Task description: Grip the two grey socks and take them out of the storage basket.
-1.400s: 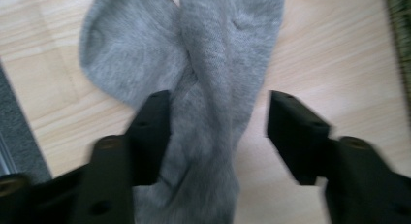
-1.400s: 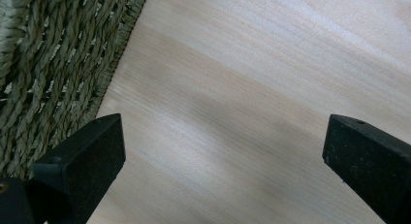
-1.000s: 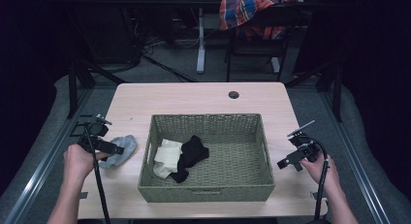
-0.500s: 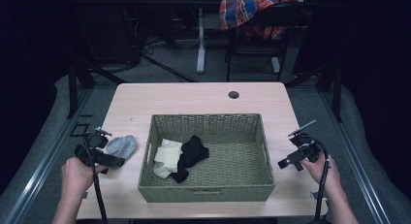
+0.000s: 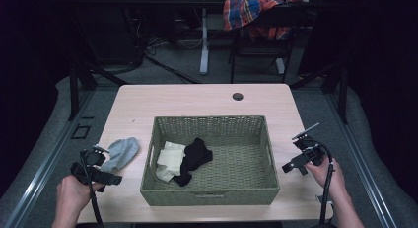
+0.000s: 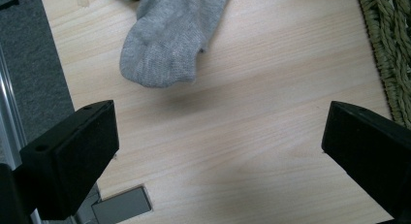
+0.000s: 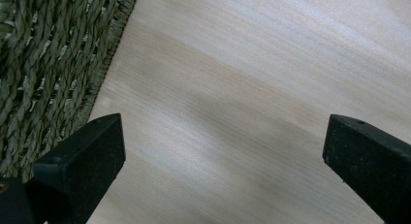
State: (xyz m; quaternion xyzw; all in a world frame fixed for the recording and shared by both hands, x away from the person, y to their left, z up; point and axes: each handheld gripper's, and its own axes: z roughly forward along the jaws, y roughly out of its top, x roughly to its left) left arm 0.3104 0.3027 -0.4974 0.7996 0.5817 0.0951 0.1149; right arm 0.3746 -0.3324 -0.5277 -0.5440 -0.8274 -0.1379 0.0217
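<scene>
holding: my left gripper (image 6: 220, 151) wide, jaws just finished opening, nothing between them
grey sock (image 6: 167, 37): flat on the desk (image 5: 197, 99), just ahead of that gripper, left of the basket (image 5: 209, 192)
right gripper (image 7: 223, 161): i see it wide, over bare desk beside the basket

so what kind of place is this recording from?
Likely a lab or office data-collection bay: a light wood desk with a cable grommet hole, standing in a dark, curtained-off area, with cables on the grey floor behind and a plaid cloth draped over a chair.
</scene>
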